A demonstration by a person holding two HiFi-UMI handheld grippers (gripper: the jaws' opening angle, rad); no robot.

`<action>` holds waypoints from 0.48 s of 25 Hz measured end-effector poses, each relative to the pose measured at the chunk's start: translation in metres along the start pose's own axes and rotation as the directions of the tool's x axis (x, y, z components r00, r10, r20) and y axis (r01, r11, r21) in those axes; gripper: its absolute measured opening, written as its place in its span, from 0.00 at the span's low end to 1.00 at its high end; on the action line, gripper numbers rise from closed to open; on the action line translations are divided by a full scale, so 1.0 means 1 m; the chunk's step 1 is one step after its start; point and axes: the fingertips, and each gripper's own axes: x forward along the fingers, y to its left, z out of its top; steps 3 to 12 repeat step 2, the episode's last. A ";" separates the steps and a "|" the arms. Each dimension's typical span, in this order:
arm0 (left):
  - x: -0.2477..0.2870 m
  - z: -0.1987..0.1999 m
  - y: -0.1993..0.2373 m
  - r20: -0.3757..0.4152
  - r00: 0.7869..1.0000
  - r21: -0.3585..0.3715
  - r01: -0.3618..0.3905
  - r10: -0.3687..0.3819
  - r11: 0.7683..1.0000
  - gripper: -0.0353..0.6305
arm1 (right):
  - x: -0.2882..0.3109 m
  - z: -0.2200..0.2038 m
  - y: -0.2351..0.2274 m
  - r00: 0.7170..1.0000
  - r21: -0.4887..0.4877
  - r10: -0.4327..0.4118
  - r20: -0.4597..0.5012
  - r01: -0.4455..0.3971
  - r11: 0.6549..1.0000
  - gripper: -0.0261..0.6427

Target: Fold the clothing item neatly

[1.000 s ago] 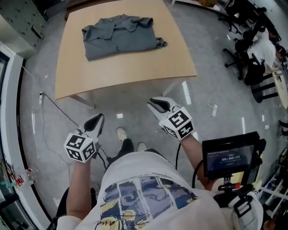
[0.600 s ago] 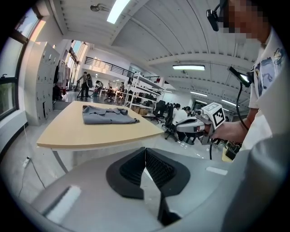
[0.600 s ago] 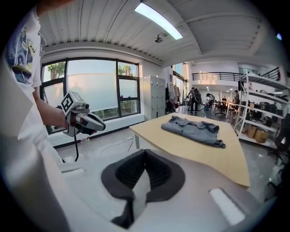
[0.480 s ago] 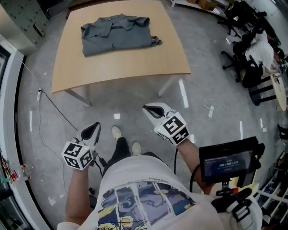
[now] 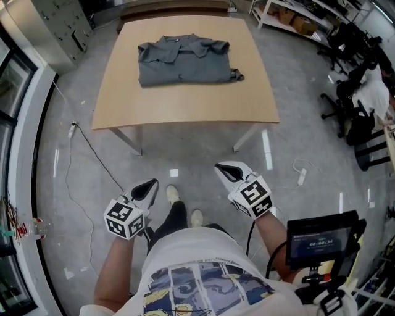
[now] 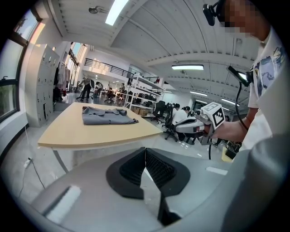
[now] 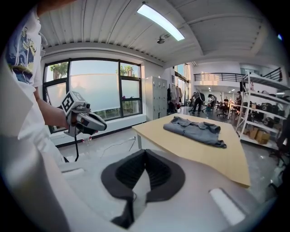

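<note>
A grey shirt (image 5: pixel 185 60) lies folded into a rectangle on the far half of the light wooden table (image 5: pixel 185 105). It also shows in the left gripper view as the shirt (image 6: pixel 106 115) and in the right gripper view as the shirt (image 7: pixel 195 129). Both grippers hang over the floor, well short of the table's near edge. My left gripper (image 5: pixel 150 184) is shut and holds nothing. My right gripper (image 5: pixel 223 168) is shut and holds nothing as well. Each gripper view shows its own jaws pressed together with nothing between them.
Office chairs (image 5: pixel 352 92) and shelving (image 5: pixel 296 12) stand to the right of the table. Grey lockers (image 5: pixel 62 31) stand at the back left. A cable (image 5: pixel 80 142) runs over the floor on the left. A small monitor (image 5: pixel 321 237) hangs at my right side.
Both grippers have drawn back from the table and sit lower in the head view. The right gripper's jaws have closed. The shirt has not moved on the table.
</note>
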 end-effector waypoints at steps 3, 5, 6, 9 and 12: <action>-0.005 -0.005 0.000 -0.008 1.000 -0.012 -0.004 0.004 1.000 0.07 | 0.000 -0.004 0.004 1.000 0.007 0.005 -0.011 -0.005 1.000 0.04; -0.005 -0.005 0.000 -0.008 1.000 -0.012 -0.004 0.004 1.000 0.07 | 0.000 -0.004 0.004 1.000 0.007 0.005 -0.011 -0.005 1.000 0.04; -0.005 -0.005 0.000 -0.008 1.000 -0.012 -0.004 0.004 1.000 0.07 | 0.000 -0.004 0.004 1.000 0.007 0.005 -0.011 -0.005 1.000 0.04; -0.005 -0.005 0.000 -0.008 1.000 -0.012 -0.004 0.004 1.000 0.07 | 0.000 -0.004 0.004 1.000 0.007 0.005 -0.011 -0.005 1.000 0.04; -0.005 -0.005 0.000 -0.008 1.000 -0.012 -0.004 0.004 1.000 0.07 | 0.000 -0.004 0.004 1.000 0.007 0.005 -0.011 -0.005 1.000 0.04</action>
